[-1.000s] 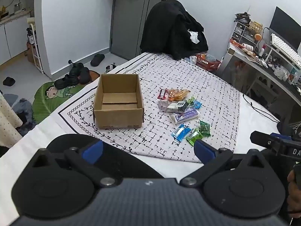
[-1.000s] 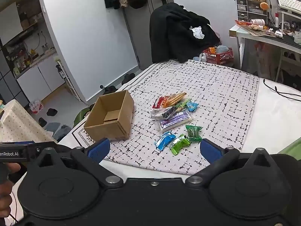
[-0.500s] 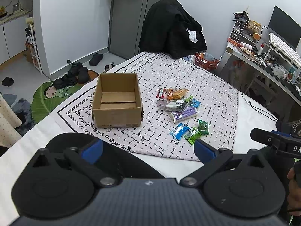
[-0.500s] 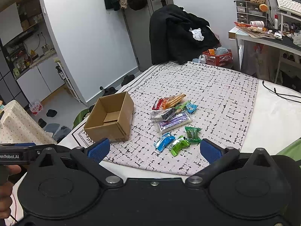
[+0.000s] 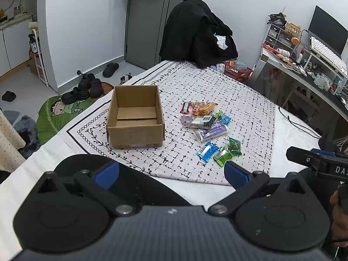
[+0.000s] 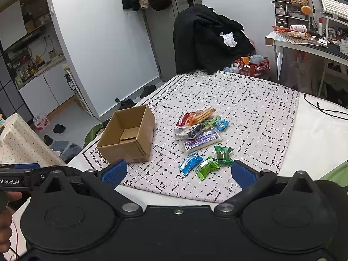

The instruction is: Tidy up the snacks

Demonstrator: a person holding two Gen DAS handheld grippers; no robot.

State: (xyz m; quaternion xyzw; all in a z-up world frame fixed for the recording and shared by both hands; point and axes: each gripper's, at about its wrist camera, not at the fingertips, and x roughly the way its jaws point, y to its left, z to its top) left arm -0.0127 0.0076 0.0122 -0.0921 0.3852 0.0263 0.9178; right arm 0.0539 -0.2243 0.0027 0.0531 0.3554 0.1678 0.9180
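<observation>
Right wrist view: we hold both grippers, left gripper (image 5: 171,173) and right gripper (image 6: 178,173), spread empty, well short of the wrapped snacks (image 6: 202,137) beside the seemingly empty brown cardboard box (image 6: 128,134); we should take the near blue packet (image 6: 189,163) squarely.

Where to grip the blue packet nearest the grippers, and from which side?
Blue packet lies flat on the cloth, long axis slanted, a light green packet close on its right. Come from above, jaws across its short width at the puffy middle. Right gripper is open and nearer.
</observation>
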